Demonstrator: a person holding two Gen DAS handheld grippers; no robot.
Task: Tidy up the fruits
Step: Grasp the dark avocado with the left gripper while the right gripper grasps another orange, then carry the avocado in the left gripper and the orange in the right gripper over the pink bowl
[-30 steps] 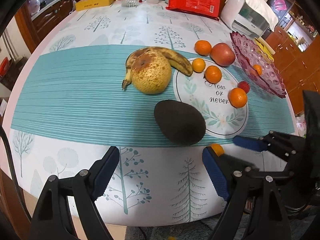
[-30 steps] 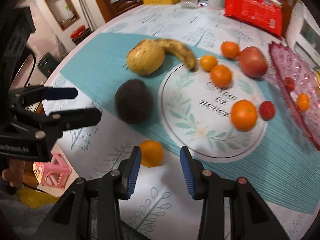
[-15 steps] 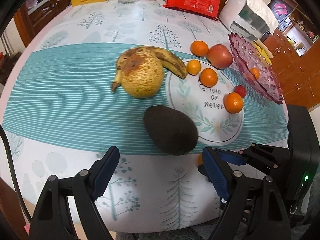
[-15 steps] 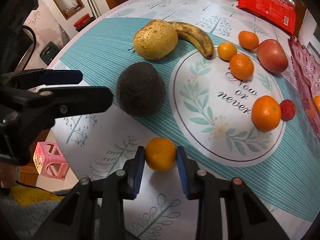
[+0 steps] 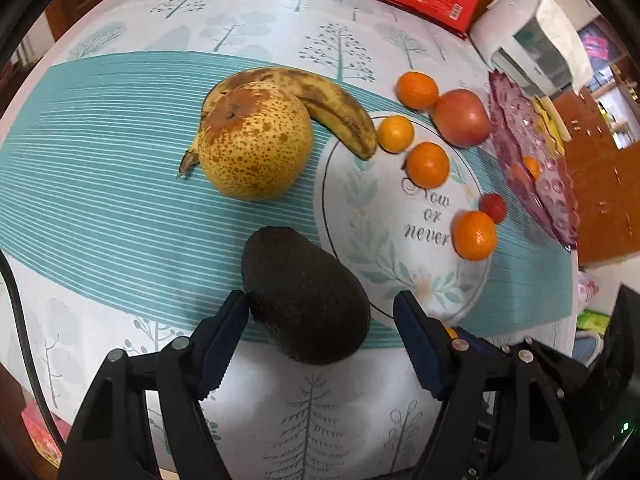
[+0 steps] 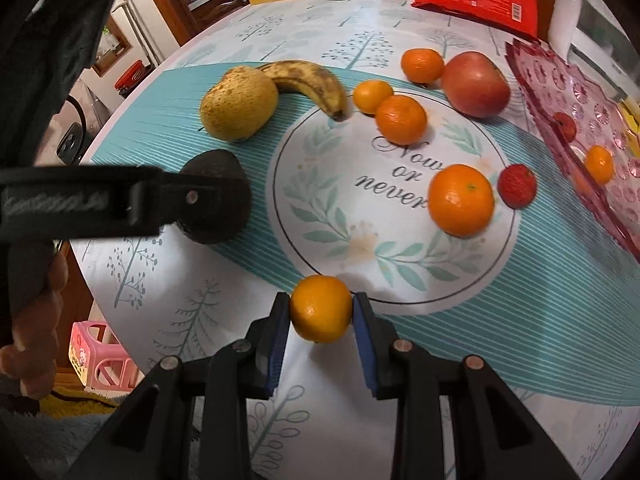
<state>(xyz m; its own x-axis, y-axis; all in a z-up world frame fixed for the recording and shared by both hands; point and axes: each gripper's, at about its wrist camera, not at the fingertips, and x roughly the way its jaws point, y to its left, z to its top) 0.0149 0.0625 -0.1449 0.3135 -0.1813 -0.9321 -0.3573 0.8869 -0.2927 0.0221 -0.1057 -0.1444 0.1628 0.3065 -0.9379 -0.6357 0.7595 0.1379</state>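
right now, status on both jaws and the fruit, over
Right gripper shut on the mandarin. Left gripper jaws closing around the avocado, right side still clear. Nothing in the way.

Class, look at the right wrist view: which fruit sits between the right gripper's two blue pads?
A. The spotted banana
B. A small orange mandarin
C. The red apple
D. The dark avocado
B: the right gripper is shut on the mandarin, both pads pressing its sides.

Warm even indoor light, soft short shadows under fruit, strong fisheye bending with black vignetted corners, slight blur toward edges
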